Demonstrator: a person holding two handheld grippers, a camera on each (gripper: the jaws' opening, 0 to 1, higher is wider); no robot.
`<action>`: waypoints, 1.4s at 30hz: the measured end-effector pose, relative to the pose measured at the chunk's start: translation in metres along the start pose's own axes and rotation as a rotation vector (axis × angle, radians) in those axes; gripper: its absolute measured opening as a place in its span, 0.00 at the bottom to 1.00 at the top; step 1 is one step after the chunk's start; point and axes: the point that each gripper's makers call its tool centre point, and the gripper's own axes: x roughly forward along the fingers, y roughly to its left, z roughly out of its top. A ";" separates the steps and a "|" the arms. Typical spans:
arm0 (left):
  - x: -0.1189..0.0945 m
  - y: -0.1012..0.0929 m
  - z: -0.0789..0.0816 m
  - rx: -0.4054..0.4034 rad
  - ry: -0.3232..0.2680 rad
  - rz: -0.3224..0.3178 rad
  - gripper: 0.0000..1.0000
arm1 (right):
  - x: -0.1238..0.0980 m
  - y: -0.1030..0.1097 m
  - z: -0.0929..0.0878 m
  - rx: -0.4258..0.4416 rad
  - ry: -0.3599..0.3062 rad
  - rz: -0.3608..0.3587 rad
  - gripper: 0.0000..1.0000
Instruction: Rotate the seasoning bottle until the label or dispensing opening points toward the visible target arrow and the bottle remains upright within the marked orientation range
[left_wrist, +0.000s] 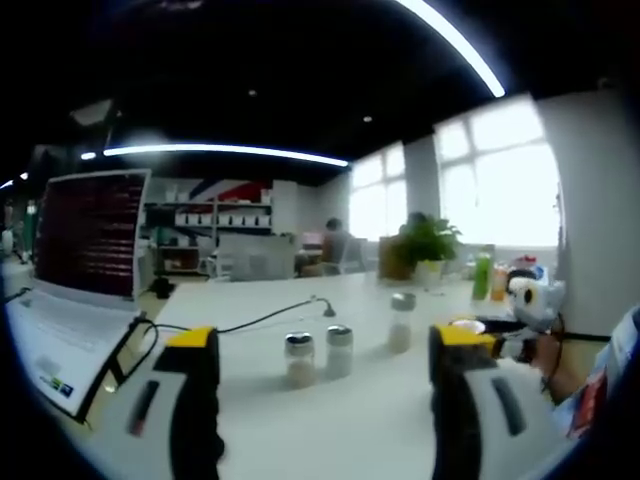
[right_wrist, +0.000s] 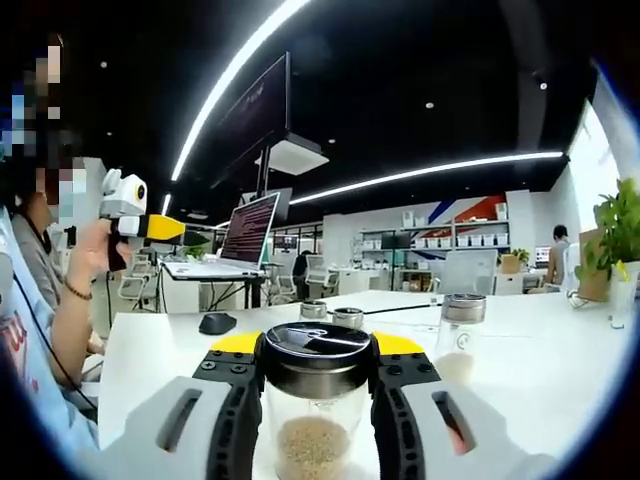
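In the right gripper view my right gripper (right_wrist: 315, 372) is shut on a glass seasoning bottle (right_wrist: 312, 420), upright, with a dark shiny lid and pale grains in the bottom. Three more seasoning bottles stand on the white table (right_wrist: 560, 380) beyond it: two small ones (right_wrist: 314, 310) (right_wrist: 348, 318) and a taller one (right_wrist: 460, 345). In the left gripper view my left gripper (left_wrist: 326, 340) is open and holds nothing; the same two small bottles (left_wrist: 299, 360) (left_wrist: 339, 350) and the taller one (left_wrist: 402, 322) stand ahead of it. A hand holds the left gripper (right_wrist: 140, 222) up at the left.
An open laptop (left_wrist: 85, 260) sits at the left table edge with a cable (left_wrist: 260, 318) running from it. A black mouse (right_wrist: 216, 322) lies on the table. A potted plant (left_wrist: 430, 242) and coloured bottles (left_wrist: 483, 275) stand by the window. A person's arm (right_wrist: 60, 320) is at the left.
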 end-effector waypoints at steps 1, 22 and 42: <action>0.000 -0.001 0.000 0.001 0.001 -0.002 0.91 | 0.000 0.001 0.000 0.000 0.000 -0.004 0.40; -0.001 -0.003 -0.004 0.007 0.008 -0.007 0.91 | -0.002 0.000 -0.002 -0.015 -0.007 -0.134 0.40; 0.004 0.000 -0.005 0.003 0.014 -0.006 0.91 | -0.001 -0.004 -0.001 -0.029 -0.024 -0.238 0.40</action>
